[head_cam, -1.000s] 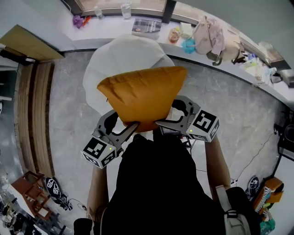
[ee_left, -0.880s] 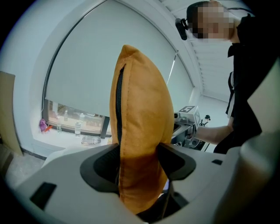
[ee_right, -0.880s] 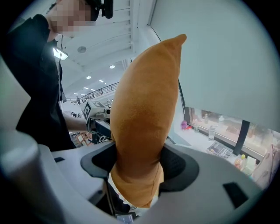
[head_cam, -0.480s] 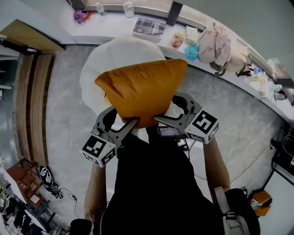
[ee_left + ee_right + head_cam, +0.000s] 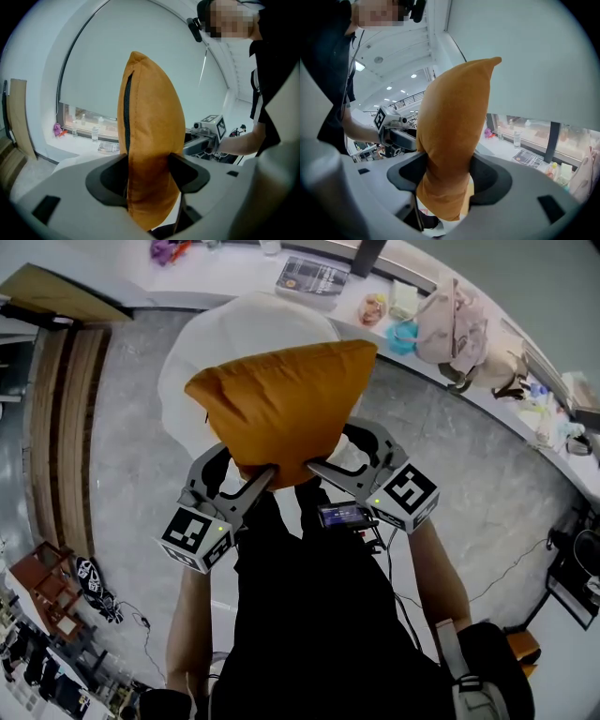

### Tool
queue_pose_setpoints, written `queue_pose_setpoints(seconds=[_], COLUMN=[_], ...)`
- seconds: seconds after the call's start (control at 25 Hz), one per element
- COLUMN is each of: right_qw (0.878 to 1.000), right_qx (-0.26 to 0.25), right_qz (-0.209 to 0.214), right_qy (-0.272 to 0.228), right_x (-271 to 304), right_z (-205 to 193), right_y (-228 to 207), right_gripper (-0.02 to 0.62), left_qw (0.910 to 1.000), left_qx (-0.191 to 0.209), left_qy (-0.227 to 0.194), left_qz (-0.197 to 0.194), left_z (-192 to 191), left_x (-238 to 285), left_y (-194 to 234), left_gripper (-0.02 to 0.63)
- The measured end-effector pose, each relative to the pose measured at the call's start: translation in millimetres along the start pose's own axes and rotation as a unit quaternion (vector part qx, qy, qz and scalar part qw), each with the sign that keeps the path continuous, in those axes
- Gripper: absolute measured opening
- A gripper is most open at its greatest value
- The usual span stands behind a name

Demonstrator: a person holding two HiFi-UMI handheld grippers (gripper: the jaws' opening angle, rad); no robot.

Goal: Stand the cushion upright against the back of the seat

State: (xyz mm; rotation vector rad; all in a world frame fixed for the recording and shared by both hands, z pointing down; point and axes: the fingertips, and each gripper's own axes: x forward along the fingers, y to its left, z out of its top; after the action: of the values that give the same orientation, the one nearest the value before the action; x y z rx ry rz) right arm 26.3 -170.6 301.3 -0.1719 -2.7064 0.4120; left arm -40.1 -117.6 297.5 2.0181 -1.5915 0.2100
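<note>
An orange cushion (image 5: 281, 404) hangs in the air above a white rounded seat (image 5: 246, 324), held up by both grippers at its near edge. My left gripper (image 5: 251, 486) is shut on the cushion's lower left edge; in the left gripper view the cushion (image 5: 149, 140) stands upright between the jaws, its zipper showing. My right gripper (image 5: 317, 472) is shut on the lower right edge, and the cushion (image 5: 450, 136) fills the gap between the jaws in the right gripper view. The cushion hides much of the seat.
A long white ledge (image 5: 450, 381) runs along the window with a book (image 5: 314, 276), a beige bag (image 5: 459, 329), bottles and small items. Grey stone floor (image 5: 131, 427) surrounds the seat. Wooden slats (image 5: 56, 446) lie at the left. The person's dark torso fills the foreground.
Both grippers and the cushion have shifted slightly left and up in the head view. The grip on the cushion is unchanged.
</note>
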Motion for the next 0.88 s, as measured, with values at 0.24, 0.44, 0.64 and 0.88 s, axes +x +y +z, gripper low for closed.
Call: queue_pose_setpoints(seconds=[0.24, 0.44, 0.64, 0.88], right_qw=[0.999, 0.999, 0.997, 0.994], right_qx=[-0.019, -0.010, -0.010, -0.009], right_qz=[-0.007, -0.018, -0.033, -0.059], right_qy=[0.035, 0.047, 0.066, 0.090], right_x=[26, 56, 84, 121], right_z=[-28, -58, -98, -144], right_y=[-3, -6, -15, -26], right_gripper=[0.296, 0.288, 0.282, 0.279], left_qw=[0.9992, 0.9978, 0.9954, 0.9911], left_qx=[0.009, 0.003, 0.015, 0.041], left_qy=[0.040, 0.067, 0.094, 0.122], left_qz=[0.001, -0.006, -0.017, -0.033], left_z=[-32, -66, -105, -151], left_x=[8, 16, 30, 48], left_y=[24, 49, 74, 109], left_gripper=[0.296, 0.296, 0.295, 0.295])
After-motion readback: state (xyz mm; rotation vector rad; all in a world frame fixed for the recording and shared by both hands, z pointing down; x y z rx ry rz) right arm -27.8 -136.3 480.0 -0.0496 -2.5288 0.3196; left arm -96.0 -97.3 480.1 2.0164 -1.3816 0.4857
